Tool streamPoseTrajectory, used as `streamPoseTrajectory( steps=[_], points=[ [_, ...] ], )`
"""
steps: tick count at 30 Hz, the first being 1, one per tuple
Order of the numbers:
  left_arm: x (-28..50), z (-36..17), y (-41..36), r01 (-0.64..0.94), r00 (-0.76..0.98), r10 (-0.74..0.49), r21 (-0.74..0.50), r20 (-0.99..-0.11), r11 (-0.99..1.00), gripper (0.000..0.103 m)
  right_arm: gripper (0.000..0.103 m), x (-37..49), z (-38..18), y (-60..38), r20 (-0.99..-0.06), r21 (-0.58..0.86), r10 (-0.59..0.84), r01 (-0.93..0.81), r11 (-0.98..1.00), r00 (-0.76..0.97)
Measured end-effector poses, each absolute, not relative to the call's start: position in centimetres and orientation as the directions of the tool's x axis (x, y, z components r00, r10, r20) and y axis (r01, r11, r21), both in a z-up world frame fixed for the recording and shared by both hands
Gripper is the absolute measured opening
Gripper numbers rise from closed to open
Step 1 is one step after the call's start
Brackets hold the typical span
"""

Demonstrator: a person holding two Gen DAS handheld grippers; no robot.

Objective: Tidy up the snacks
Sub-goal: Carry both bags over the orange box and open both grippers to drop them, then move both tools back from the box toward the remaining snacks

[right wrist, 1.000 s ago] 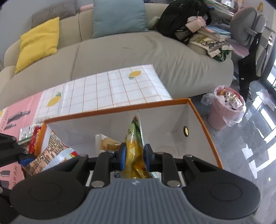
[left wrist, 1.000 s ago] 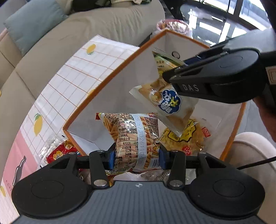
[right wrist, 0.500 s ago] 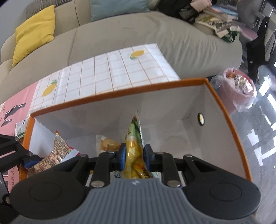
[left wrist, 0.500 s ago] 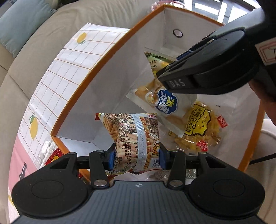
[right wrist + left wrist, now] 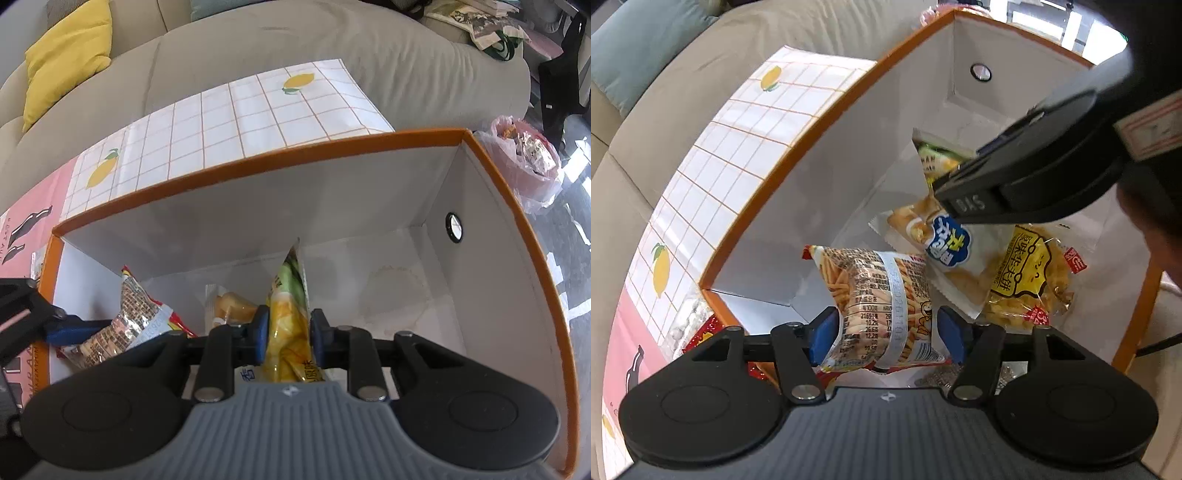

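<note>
Both our grippers reach down into the orange-rimmed box [image 5: 258,162], whose white walls rise on every side. Our left gripper [image 5: 886,328] is opening: its blue pads [image 5: 823,332] now stand just clear of the stick-snack packet [image 5: 882,295], which sits between them at the box's left end, close to the near-left corner. Our right gripper [image 5: 286,334] is clamped narrowly on the yellow-green chip packet [image 5: 288,317], held upright on edge in the middle of the box. To its right the floor of the box lies bare as far as the right wall with its round metal eyelet [image 5: 453,227].

Only the left wrist view shows the packets under the right gripper: a blue-labelled clear packet [image 5: 945,247] and a yellow crisp packet [image 5: 1030,273] lying flat. Only the right wrist view shows the pink bin bag [image 5: 524,162] on the floor beyond the box, and the sofa's yellow cushion [image 5: 66,55] far left. The lemon-print cloth [image 5: 236,122] lies along the far rim.
</note>
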State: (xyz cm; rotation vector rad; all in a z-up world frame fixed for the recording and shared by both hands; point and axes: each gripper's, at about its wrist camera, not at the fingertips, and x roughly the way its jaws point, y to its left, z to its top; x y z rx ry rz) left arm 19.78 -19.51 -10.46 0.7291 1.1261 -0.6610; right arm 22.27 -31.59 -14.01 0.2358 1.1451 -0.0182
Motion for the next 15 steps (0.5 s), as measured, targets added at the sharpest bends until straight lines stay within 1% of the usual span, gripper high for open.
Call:
streamPoseTrajectory(
  steps=[4, 6, 9, 13, 14, 15],
  points=[
    [19.6, -9.6, -18.9, 0.767, 0.299, -0.126, 0.160, -0.946, 0.621, 0.075, 0.023, 22.5, -14.5, -31.7, -0.911, 0.215, 0.148, 0.138, 0.967, 0.386],
    [19.8, -9.2, -18.6, 0.751, 0.294, -0.141, 0.138, -0.945, 0.645, 0.075, 0.028, 22.6, -14.6, -31.6, -0.916, 0.224, 0.162, 0.133, 0.965, 0.368],
    [19.6, -8.6, -18.3, 0.739, 0.286, -0.166, 0.107, -0.944, 0.666, 0.075, 0.032, 22.6, -14.6, -31.4, -0.918, 0.228, 0.167, 0.134, 0.964, 0.359],
    [19.1, -8.2, -18.0, 0.737, 0.296, -0.164, 0.116, -0.941, 0.666, 0.075, 0.035, 22.6, -14.1, -31.4, -0.918, 0.237, 0.173, 0.141, 0.961, 0.357],
    [18.9, -8.1, -17.9, 0.735, 0.300, -0.165, 0.117, -0.940, 0.668, 0.075, 0.039, 22.5, -14.0, -31.4, -0.918, 0.238, 0.176, 0.140, 0.961, 0.357],
    [18.8, -7.9, -17.9, 0.733, 0.301, -0.168, 0.115, -0.939, 0.671, 0.075, 0.046, 22.4, -13.8, -31.4, -0.918, 0.235, 0.173, 0.140, 0.962, 0.356]
  ],
)
